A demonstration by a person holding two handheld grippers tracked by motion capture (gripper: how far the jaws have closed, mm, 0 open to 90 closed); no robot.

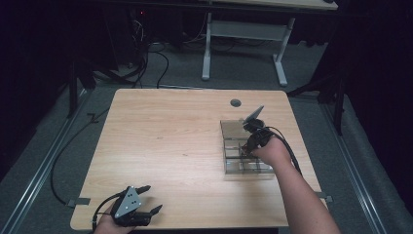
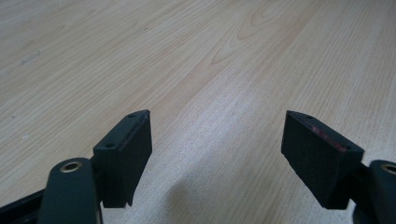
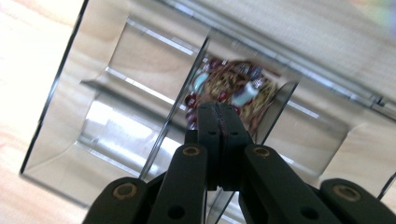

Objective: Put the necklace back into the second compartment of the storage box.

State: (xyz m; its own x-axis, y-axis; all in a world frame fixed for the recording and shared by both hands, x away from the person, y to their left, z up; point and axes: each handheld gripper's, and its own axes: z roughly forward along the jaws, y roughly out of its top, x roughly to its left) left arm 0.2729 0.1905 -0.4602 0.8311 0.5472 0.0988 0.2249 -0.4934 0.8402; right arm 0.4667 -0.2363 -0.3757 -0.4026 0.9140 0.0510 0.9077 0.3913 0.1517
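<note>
At the bottom left of the high view we see our left gripper (image 1: 147, 199) at the near edge of the table (image 1: 160, 136), held in a hand that comes in from the lower frame edge. Its jaws stand spread, one tip higher than the other, with bare wood between them. In the left gripper view the same claw (image 2: 217, 156) rises from the bottom corners, the two black pads well apart, and light wood grain runs away toward the top of the frame.

Farther in, at the right of centre in the high view, our right forearm reaches up from the bottom right to the right gripper (image 1: 247, 148), which points down into a clear box (image 1: 234, 127) with dividers. The box sits on the right half of the table, its far part in the middle of the frame, its near part under the hand. A cable trails from the gripper along the forearm.

In the right gripper view the right claw (image 3: 218, 112) has its jaws pressed together, the pads meeting at centre frame. Whether anything thin is pinched between them we cannot tell. Just past the tips, in one compartment at upper centre, lies a heap of beads (image 3: 231, 88), red, brown and pale blue, blurred. The compartments at the left of that frame show wood through their clear floor.

Beyond the table, at the top of the high view, we see grey floor and a white desk frame (image 1: 243, 44).
</note>
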